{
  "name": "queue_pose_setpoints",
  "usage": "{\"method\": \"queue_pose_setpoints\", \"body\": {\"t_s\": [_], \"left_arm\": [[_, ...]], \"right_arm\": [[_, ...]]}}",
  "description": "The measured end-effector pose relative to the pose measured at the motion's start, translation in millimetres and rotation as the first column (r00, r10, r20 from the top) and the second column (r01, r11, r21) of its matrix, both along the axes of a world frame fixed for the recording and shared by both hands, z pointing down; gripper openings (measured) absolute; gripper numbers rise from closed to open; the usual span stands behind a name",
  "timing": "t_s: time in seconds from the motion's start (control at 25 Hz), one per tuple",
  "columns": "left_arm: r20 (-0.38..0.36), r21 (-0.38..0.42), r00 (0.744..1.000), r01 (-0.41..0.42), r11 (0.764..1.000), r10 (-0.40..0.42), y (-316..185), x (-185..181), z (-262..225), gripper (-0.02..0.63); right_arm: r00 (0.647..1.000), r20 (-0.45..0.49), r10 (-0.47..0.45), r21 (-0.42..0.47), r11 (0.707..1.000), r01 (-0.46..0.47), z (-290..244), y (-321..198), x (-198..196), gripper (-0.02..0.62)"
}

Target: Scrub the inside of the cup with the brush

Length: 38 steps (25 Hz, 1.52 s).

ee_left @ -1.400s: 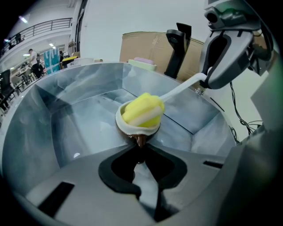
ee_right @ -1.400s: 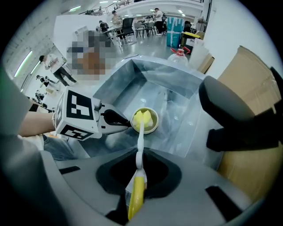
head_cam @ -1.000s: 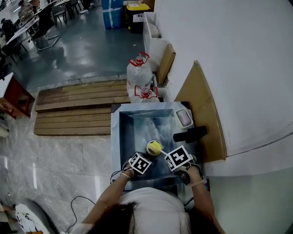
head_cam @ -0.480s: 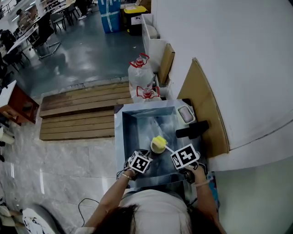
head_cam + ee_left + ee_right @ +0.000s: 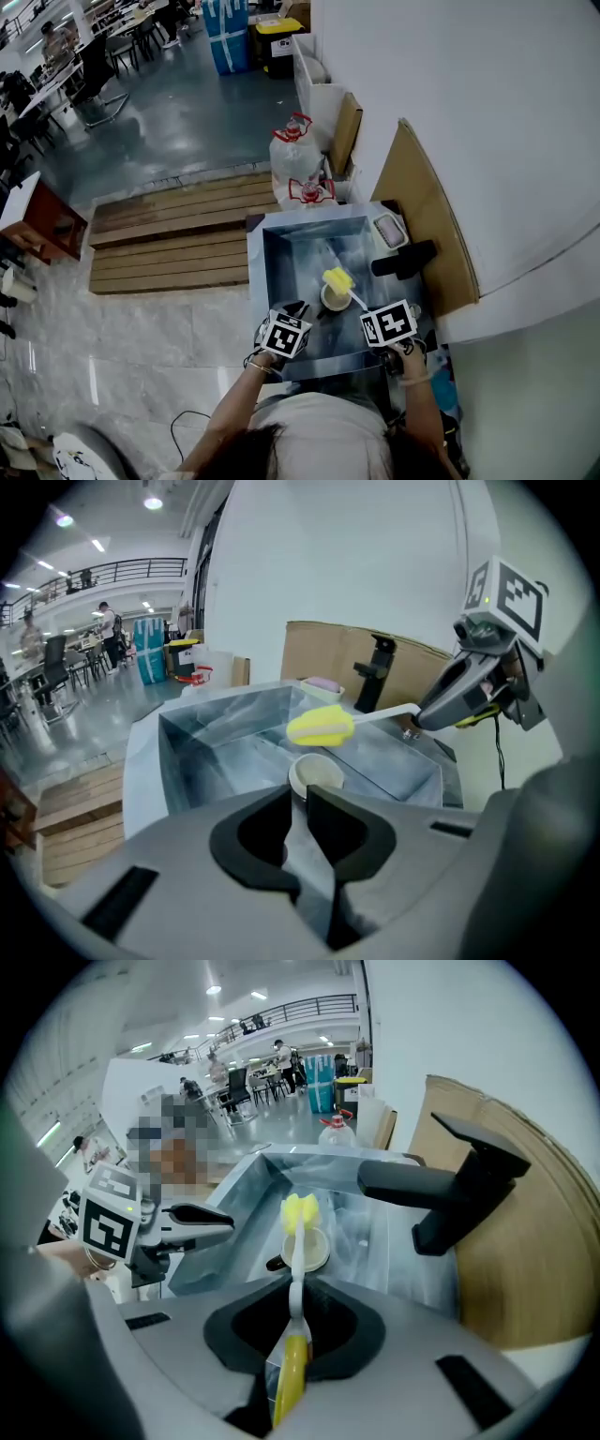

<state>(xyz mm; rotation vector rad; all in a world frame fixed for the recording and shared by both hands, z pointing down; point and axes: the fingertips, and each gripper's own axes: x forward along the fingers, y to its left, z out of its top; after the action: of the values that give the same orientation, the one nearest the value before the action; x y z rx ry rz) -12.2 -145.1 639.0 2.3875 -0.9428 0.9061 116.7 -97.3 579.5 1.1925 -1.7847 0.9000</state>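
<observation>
A steel sink stands against a white wall, with wooden decking on the grey floor to its left and a sheet of cardboard leaning to its right. On the sink's right rim sits a black tap, and a soap dish sits at its far right corner.

The cup is inside the sink, near its front edge, mouth up. The brush hangs over the sink with its yellow head just above the cup's far rim and clear of it.

The right gripper is clenched on the brush. Its fingers stand only as far apart as the thin handle, pinching it where white turns to yellow. The left gripper hovers over the sink's front edge. Its fingers are drawn together to a thin slit and grasp nothing, with the cup just beyond their tips.

The head view hides both pairs of fingers under the marker cubes, so only the gripper views show them. The left gripper view shows the gap between brush head and cup rim. The decking appears fully only in the head view.
</observation>
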Motion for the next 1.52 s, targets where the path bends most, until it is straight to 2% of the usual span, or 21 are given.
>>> {"method": "queue_pose_setpoints", "body": {"t_s": [0.28,0.48,0.68,1.0,1.28,1.4,1.52], "left_arm": [[-0.078,0.076,0.996,0.039,0.996,-0.033,-1.5,-21.6,-36.0,0.044],[-0.120,0.135,0.992,0.065,0.989,-0.049,-2.2,-34.5,-63.9,0.038],[-0.155,0.188,0.986,0.095,0.978,-0.066,-5.6,-44.0,-90.3,0.034],[-0.188,0.270,0.978,0.138,0.953,-0.089,-0.7,-42.6,-128.6,0.029],[-0.194,0.331,0.974,0.176,0.927,-0.116,20.1,-36.4,-154.3,0.018],[-0.195,0.345,0.971,0.198,0.918,-0.136,32.7,-35.7,-161.7,0.014],[-0.195,0.361,0.969,0.213,0.908,-0.150,47.6,-35.2,-168.4,0.014]], "right_arm": [[0.999,-0.020,0.039,0.159,0.987,-0.036,-11.9,-6.8,-15.2,0.051],[0.997,0.030,0.074,0.242,0.967,-0.079,-25.1,-8.9,-24.9,0.051],[0.996,0.050,0.078,0.355,0.931,-0.091,-44.1,-15.6,-30.6,0.051],[0.998,0.046,0.043,0.481,0.874,-0.060,-65.1,-18.3,-30.1,0.051],[0.996,0.094,-0.004,0.595,0.802,-0.053,-88.1,-2.9,-28.5,0.051],[0.994,0.104,-0.033,0.629,0.776,-0.040,-96.6,7.9,-28.1,0.051],[0.992,0.114,-0.050,0.644,0.764,-0.036,-101.3,17.9,-26.0,0.051]]}}
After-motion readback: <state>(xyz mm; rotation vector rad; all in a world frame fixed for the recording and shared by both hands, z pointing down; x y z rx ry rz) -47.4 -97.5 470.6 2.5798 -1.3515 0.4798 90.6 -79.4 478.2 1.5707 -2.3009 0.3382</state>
